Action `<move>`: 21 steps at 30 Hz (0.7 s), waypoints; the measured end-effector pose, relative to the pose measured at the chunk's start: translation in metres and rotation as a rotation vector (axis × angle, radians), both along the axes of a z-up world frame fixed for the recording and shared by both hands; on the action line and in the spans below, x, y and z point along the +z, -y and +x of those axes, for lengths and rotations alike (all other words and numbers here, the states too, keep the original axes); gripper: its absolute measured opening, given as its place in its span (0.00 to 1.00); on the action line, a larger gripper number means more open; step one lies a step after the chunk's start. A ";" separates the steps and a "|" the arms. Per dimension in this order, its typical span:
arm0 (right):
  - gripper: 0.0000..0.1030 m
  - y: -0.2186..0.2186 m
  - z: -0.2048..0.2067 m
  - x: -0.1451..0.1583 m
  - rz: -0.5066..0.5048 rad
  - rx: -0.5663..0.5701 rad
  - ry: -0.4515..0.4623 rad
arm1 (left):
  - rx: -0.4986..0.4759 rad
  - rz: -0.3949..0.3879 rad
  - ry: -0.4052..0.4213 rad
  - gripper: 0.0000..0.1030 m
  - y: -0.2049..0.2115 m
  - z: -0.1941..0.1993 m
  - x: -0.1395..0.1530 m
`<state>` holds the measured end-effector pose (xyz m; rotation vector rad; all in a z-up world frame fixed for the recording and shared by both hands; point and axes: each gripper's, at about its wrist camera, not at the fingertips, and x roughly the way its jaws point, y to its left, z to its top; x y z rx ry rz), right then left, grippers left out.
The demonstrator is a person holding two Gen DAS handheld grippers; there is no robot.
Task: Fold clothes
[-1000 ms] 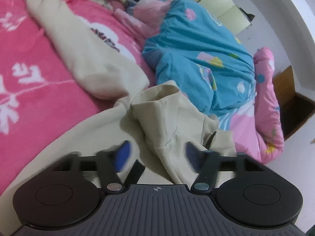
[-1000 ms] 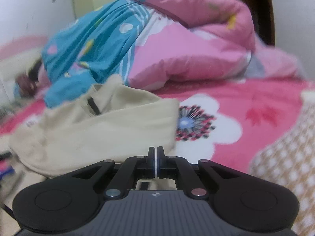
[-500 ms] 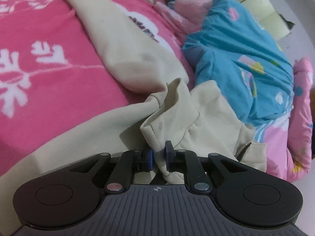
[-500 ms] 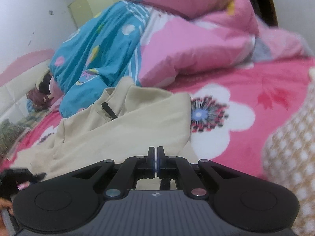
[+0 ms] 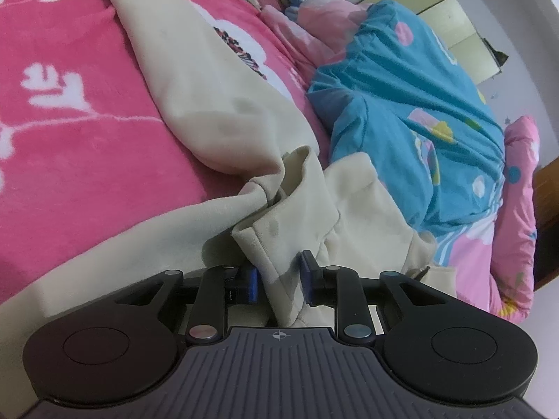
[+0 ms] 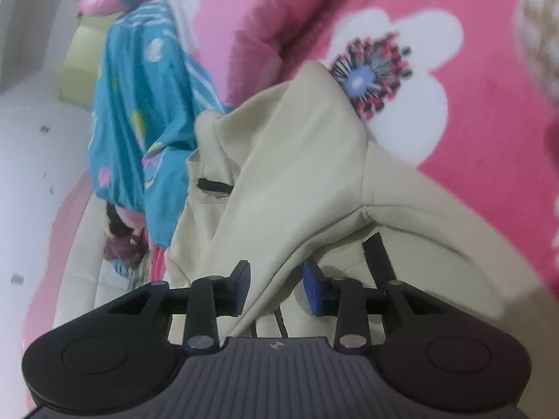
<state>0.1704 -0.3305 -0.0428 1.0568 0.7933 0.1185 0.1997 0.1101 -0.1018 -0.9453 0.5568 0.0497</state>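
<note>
Two grippers opening, cream garment (image 5: 223, 111) fold between fingers; pink blanket (image 5: 70, 146) beneath.

I am finding no words, numbers or brand names I can read in either wrist view. I am only seeing a small crosshair mark (image 5: 278, 335) on the grey ribbed housing of the left gripper's body, and a similar tiny emblem (image 6: 276, 345) on the right one, too small for me to make out.
</note>
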 end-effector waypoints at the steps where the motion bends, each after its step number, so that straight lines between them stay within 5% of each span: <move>1: 0.35 -0.001 0.004 -0.004 -0.001 -0.013 -0.010 | -0.002 -0.001 0.005 0.22 0.000 0.001 -0.001; 4: 0.31 -0.001 0.015 -0.020 0.042 -0.070 -0.017 | -0.010 -0.016 0.019 0.14 0.000 0.002 -0.003; 8: 0.05 0.002 0.013 -0.030 0.072 -0.167 0.070 | -0.044 -0.061 0.042 0.08 -0.001 0.008 -0.006; 16: 0.04 0.018 -0.010 -0.023 -0.001 -0.317 0.197 | -0.175 -0.142 0.160 0.07 0.022 0.024 0.001; 21: 0.04 0.027 -0.015 -0.024 -0.028 -0.348 0.191 | -0.177 -0.123 0.067 0.07 0.025 0.030 -0.010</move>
